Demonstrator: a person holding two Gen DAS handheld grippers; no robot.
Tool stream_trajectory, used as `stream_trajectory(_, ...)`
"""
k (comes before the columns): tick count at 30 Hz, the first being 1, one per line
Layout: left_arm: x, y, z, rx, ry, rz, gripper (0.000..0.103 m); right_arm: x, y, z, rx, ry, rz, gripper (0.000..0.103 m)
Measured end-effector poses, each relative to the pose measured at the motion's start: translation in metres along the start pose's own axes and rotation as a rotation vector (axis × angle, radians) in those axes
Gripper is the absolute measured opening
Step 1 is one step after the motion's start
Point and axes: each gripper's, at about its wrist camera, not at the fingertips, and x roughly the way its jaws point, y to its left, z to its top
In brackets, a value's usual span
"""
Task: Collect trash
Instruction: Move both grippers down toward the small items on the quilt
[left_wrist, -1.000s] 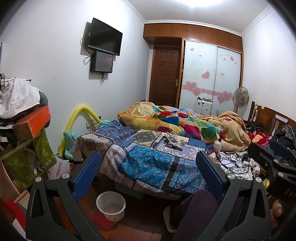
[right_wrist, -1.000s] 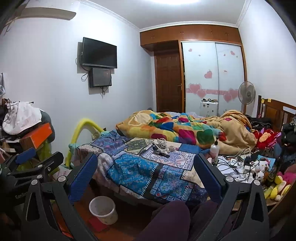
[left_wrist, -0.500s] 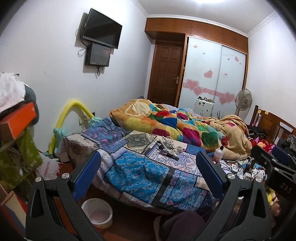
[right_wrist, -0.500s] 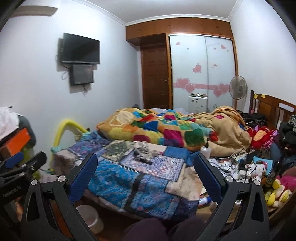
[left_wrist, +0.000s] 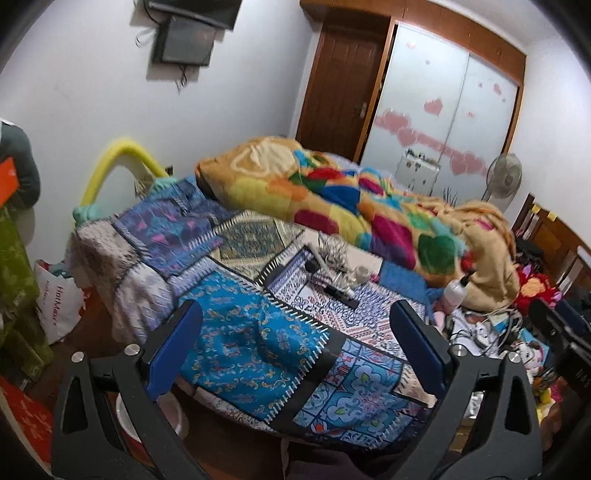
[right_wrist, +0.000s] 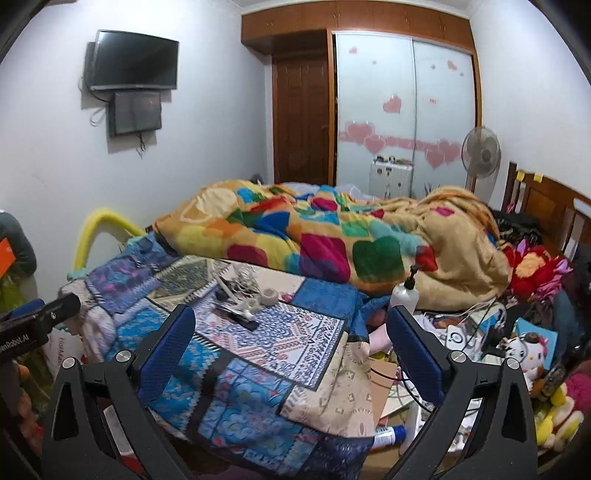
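Both grippers have come closer over the bed (right_wrist: 258, 369); left gripper (left_wrist: 295, 350) and right gripper (right_wrist: 291, 347) gape wide, each holding nothing; ahead of the fingers, on the patchwork cover, sits one clutter pile (right_wrist: 240, 291): one tape roll (right_wrist: 269, 295), one dark remote (right_wrist: 240, 319); one pump bottle (right_wrist: 404, 293) stands right of it.

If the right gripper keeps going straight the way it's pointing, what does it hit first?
Most likely the blue patchwork quilt on the bed, around the small clutter pile. The right gripper is open and empty; depth is uncertain.
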Motion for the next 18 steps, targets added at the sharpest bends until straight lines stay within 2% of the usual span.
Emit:
stream_trajectory(2, 0.036, -0.006, -0.002, 0.02, 0.044, 0.01, 0.093, 0.026, -0.007, -0.002, -0.001, 0.027, -0.009, 0.103)
stream_trajectory(8, 0.118, -0.025, -0.009, 0.057, 0.13, -0.004, 0.091, 0.095, -0.016, -0.003, -0.063, 0.102, -0.027, 0.103)
stream_trajectory(12, 0.164, -0.038, -0.009, 0.079, 0.152, 0.006, 0.091, 0.141, -0.019, -0.004, -0.091, 0.143, -0.008, 0.103)
stream_trajectory(18, 0.218, -0.042, -0.008, 0.027, 0.173, -0.034, 0.091, 0.203, -0.018, -0.003, -0.142, 0.174, 0.027, 0.102)
